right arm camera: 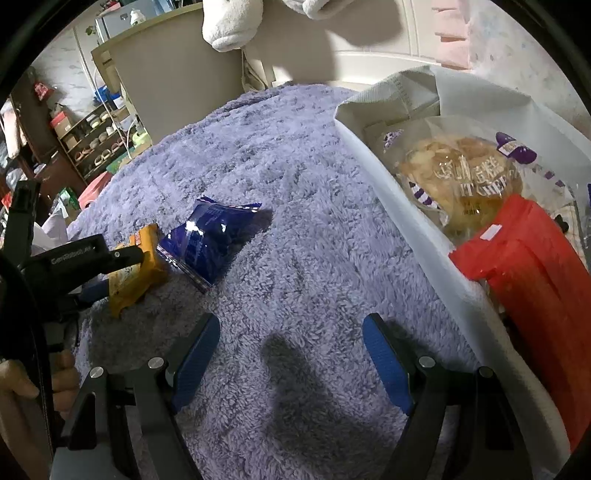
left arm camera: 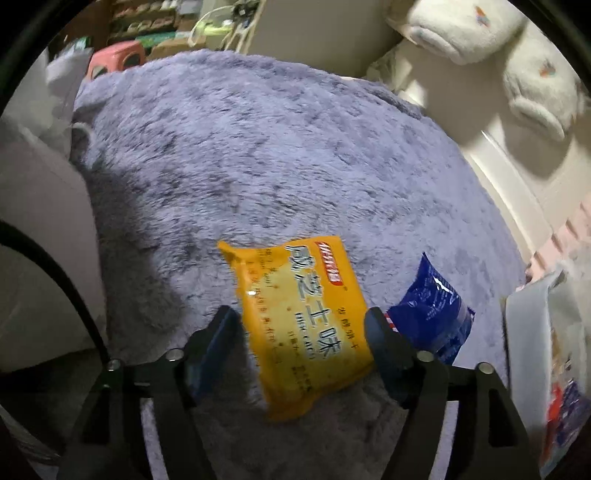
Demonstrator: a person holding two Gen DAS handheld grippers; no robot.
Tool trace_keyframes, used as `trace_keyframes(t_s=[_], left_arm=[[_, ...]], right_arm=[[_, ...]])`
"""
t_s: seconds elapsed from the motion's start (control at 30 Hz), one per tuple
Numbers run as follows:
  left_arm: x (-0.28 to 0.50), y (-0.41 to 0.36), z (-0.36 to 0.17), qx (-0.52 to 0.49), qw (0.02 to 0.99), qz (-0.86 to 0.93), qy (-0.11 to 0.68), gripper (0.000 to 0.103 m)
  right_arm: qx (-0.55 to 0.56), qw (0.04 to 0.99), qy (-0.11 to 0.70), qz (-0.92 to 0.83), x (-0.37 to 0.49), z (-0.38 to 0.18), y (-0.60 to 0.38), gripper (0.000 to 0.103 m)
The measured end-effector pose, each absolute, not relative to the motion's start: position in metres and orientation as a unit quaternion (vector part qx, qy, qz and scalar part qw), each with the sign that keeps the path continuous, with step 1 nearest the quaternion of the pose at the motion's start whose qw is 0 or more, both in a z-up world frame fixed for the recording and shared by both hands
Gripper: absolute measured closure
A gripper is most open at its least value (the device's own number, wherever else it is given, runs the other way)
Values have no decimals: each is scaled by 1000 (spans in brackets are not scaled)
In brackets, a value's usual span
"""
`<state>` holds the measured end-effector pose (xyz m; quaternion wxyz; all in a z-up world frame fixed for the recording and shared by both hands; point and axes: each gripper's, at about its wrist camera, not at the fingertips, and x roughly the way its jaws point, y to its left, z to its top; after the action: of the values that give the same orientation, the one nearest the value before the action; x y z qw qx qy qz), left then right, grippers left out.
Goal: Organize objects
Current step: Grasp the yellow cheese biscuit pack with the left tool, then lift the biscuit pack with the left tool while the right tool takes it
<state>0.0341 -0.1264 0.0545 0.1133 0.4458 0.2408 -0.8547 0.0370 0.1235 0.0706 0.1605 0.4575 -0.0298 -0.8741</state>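
Note:
A yellow cracker packet [left arm camera: 303, 321] lies tilted on the purple fluffy blanket [left arm camera: 258, 155], between the fingers of my left gripper [left arm camera: 301, 325]. The jaws stand wide, with a gap at the left finger, so the gripper is open. Just to its right rests a blue snack packet [left arm camera: 432, 314]. The right wrist view shows the same yellow packet [right arm camera: 136, 273], the blue packet [right arm camera: 207, 240] and the left gripper [right arm camera: 114, 273] over them. My right gripper [right arm camera: 291, 343] hovers open above bare blanket [right arm camera: 295, 221], with nothing between its blue pads [right arm camera: 384, 350].
A white bag [right arm camera: 369, 155] at the right holds a wrapped pastry [right arm camera: 461, 177] and a red packet [right arm camera: 535, 277]; its edge also shows in the left wrist view [left arm camera: 524, 332]. White plush toys [left arm camera: 454, 29] sit behind. A hand [right arm camera: 62, 373] grips the left tool's handle.

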Motion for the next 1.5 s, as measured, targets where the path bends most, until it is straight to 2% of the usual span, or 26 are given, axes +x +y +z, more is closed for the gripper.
trace_keyframes(t_s=[0.1,0.2,0.33,0.57,0.83,1.0,1.27,1.3,1.37,1.4,1.5], left_arm=[[26,-108,52,444,117,-869,186,23],[21,-97,50,450,117,-873,144,23],[27,-106,52,441,111,-875,166,31],[43,-100,83,409,82,-892,175,31],[73,-70,117,363,-68,-913,176,31],[78,-40,131,332,-141,-923,136,31],[92,-3,142,307,-248,-915,84,31],[94,1,142,306,-258,-913,74,31],[95,6,142,307,-266,-912,58,31],[96,8,143,304,-266,-913,54,31],[96,3,146,299,-278,-910,67,31]], right_arm=[[460,155,-27,-874,37,70,124,25],[460,155,-32,-874,37,70,125,25],[458,156,-42,-874,37,73,128,25],[449,177,-95,-871,37,83,138,26],[400,285,-230,-840,49,128,165,26],[381,321,-215,-840,56,147,174,26],[398,359,-235,-810,51,139,175,40],[398,360,-233,-811,53,139,174,43],[397,370,-232,-807,54,140,174,62],[395,376,-234,-805,54,140,174,66],[385,380,-230,-809,58,144,174,68]])
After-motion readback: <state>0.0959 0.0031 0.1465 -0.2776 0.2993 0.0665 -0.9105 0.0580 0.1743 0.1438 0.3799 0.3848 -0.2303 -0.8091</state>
